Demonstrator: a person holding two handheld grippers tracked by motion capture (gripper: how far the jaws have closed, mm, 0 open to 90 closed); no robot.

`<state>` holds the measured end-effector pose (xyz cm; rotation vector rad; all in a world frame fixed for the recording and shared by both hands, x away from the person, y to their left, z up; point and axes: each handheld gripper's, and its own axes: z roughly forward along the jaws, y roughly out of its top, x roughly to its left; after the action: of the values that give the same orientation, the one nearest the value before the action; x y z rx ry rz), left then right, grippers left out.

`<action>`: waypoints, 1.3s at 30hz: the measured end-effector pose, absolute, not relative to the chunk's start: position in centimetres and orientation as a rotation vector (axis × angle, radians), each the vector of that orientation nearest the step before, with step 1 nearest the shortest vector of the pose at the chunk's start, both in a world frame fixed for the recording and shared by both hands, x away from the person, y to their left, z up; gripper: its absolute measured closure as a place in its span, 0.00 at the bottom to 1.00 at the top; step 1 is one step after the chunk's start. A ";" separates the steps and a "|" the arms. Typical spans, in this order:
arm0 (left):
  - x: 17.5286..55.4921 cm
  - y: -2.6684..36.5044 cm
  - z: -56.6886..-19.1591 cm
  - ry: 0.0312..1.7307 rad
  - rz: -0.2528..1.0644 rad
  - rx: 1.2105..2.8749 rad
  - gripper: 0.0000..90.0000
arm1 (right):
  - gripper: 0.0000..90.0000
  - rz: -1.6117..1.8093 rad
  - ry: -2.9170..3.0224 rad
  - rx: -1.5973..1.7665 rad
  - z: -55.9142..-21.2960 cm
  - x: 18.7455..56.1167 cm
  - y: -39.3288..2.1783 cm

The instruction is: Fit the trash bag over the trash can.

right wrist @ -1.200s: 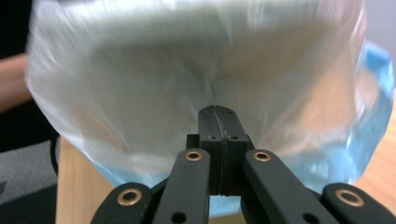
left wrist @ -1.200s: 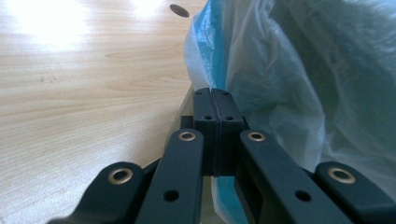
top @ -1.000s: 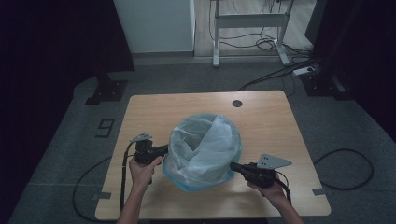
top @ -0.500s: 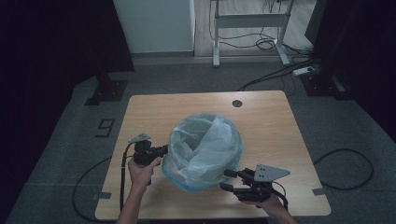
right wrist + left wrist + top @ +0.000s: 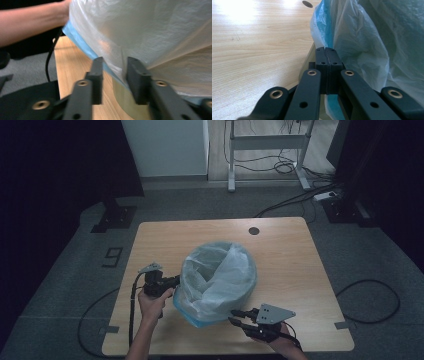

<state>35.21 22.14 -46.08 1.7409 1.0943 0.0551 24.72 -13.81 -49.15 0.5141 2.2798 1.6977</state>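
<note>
right tongs [image 5: 233,315] closing on bag [image 5: 220,275]

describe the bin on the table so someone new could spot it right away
On the wooden table, look near the front edge between the two hand-held tongs. The bin stands there, tilted, lined with a pale translucent plastic bag with a blue rim.

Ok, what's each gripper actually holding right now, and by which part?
The left gripper is shut on the plastic bag, pinching its edge at the bin's rim. The right gripper holds nothing: its jaws, just closing, stand apart around a fold of bag.
</note>
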 end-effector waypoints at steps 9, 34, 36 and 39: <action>35.0 22.2 -46.1 1.100 0.065 1.750 0.99 | 0.99 1.677 2.308 0.543 -49.5 25.1 -14.2; 35.1 21.8 -47.4 1.147 0.046 1.818 0.91 | 0.98 1.593 2.376 0.831 -53.0 27.0 -16.8; 34.8 22.4 -47.0 1.150 0.096 1.774 0.78 | 0.89 1.633 2.343 0.846 -52.9 27.0 -17.0; 34.4 23.6 -46.2 1.130 0.142 1.723 0.61 | 0.73 1.710 2.274 0.863 -52.4 26.9 -17.7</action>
<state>34.36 23.57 -46.24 1.7235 1.1296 0.1418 26.86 -17.65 -52.36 0.8628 2.2743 1.7103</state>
